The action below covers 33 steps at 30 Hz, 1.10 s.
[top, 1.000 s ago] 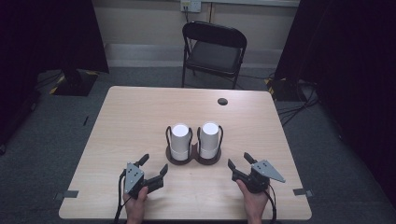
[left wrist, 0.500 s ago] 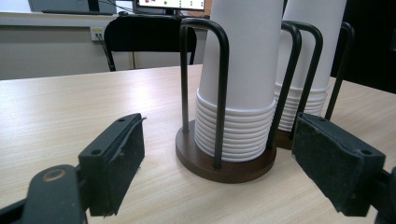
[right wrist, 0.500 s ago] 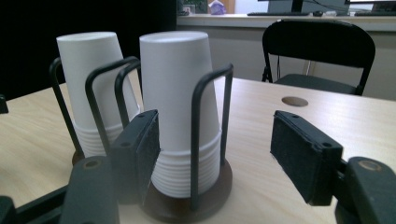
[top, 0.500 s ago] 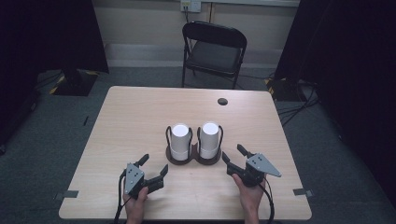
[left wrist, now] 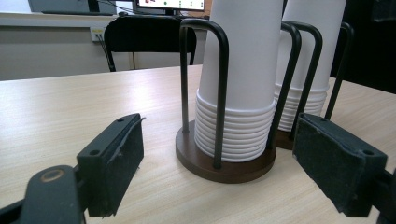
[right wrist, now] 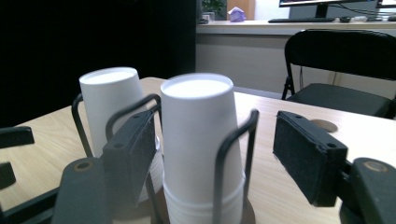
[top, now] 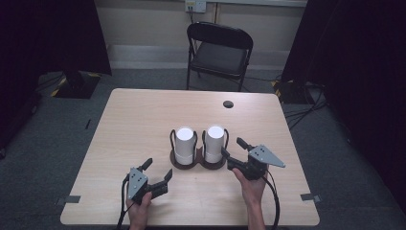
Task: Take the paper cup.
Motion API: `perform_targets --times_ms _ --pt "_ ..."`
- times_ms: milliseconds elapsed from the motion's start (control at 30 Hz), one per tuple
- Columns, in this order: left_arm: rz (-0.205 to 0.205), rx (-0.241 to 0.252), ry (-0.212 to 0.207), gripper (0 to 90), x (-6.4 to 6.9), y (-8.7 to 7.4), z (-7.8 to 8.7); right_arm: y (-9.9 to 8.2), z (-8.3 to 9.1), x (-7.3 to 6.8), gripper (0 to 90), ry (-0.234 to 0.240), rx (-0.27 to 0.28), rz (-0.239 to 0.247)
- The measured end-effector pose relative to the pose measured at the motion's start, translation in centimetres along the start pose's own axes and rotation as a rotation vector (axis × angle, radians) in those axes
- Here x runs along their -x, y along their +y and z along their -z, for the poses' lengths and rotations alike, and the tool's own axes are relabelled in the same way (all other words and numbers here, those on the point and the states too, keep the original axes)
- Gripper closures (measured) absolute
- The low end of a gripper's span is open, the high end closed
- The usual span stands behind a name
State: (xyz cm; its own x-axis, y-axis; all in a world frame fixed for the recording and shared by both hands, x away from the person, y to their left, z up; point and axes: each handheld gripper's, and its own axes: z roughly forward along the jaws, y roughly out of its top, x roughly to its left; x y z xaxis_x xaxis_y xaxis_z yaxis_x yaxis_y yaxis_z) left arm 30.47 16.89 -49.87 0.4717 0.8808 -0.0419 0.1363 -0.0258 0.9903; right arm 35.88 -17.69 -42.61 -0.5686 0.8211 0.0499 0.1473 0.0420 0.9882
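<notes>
2 stacks of white paper cups, upside down, ribbed rims nested low, inside a dark wire-looped holder at mid-table, right gripper just beside the right stack, jaws apart after just opening, nothing gripped; left gripper near, jaws apart, empty.

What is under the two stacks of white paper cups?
Each cup stack stands upside down on a round dark brown base with black wire loops around it. The base middle is covered by the cups.
</notes>
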Motion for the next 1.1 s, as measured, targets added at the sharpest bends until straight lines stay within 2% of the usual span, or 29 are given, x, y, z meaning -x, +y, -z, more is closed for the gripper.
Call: perform_targets --times_ms 67,267,533,800,933,1100 --pt "-0.004 0.000 -0.001 16.2 0.0 0.0 0.0 0.6 -0.8 -0.1 29.2 0.007 -0.001 0.019" --pt "-0.033 -0.017 -0.010 16.3 0.2 0.1 -0.1 1.7 -2.4 -0.2 28.7 0.025 -0.007 0.035" --pt "-0.016 -0.006 -0.001 16.2 0.1 0.0 0.0 2.7 -4.6 -0.4 26.3 0.047 -0.029 0.063" --pt "-0.018 -0.003 -0.005 16.1 0.2 0.0 0.0 2.7 -6.1 -0.6 24.9 0.053 -0.054 0.068" --pt "-0.025 -0.006 -0.008 16.2 0.2 0.0 0.0 2.4 -6.6 -0.6 24.9 0.031 -0.069 0.076" --pt "-0.020 -0.006 -0.008 16.2 0.2 0.0 0.0 2.0 -7.1 -0.4 25.0 0.043 -0.088 0.069"
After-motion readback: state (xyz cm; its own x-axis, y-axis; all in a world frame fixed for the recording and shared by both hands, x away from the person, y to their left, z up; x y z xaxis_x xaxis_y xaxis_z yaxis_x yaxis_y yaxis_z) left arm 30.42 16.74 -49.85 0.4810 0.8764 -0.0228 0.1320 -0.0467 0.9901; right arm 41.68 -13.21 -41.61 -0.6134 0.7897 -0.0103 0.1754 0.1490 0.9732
